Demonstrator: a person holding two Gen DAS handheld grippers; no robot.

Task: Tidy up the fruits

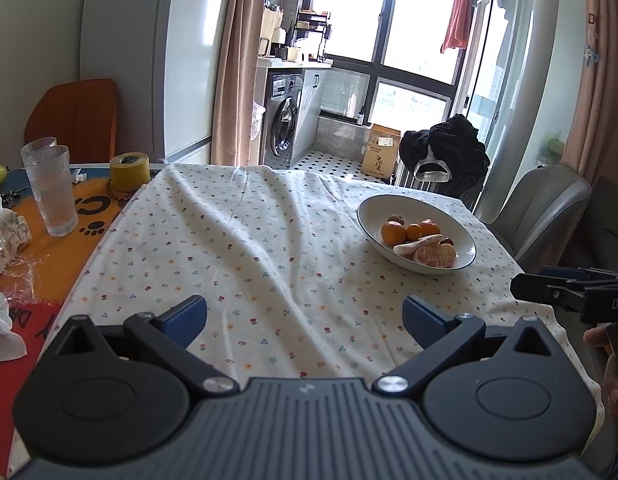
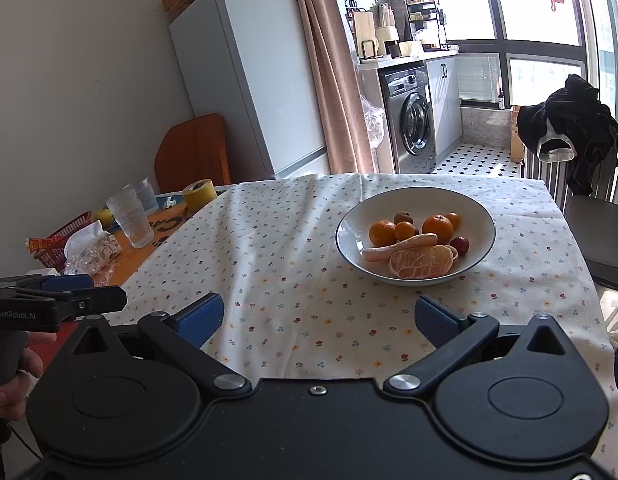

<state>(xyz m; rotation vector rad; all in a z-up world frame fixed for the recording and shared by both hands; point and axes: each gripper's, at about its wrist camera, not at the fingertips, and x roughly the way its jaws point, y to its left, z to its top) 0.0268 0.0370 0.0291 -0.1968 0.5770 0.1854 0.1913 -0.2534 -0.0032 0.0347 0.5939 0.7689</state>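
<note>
A white bowl point(image 2: 479, 216) with a dark rim stands on the floral tablecloth, right of centre. It holds several small oranges point(image 2: 382, 233), a peeled citrus fruit point(image 2: 423, 262), a strip of peel point(image 2: 401, 246), a brownish fruit point(image 2: 403, 217) and a small red fruit point(image 2: 460, 245). The same bowl point(image 1: 465, 240) shows in the left wrist view at the right. My right gripper point(image 2: 319, 318) hovers open over the cloth, short of the bowl. My left gripper point(image 1: 305, 318) is open too, left of the bowl, nothing between its fingers.
At the table's left stand clear glasses point(image 1: 53, 190), a yellow tape roll point(image 1: 129, 171), crumpled tissues and plastic point(image 2: 95, 250) and a red basket point(image 2: 67, 236). A grey chair point(image 1: 541, 210) stands at the right edge. Dark clothes hang on a rack point(image 2: 569, 128) beyond the table.
</note>
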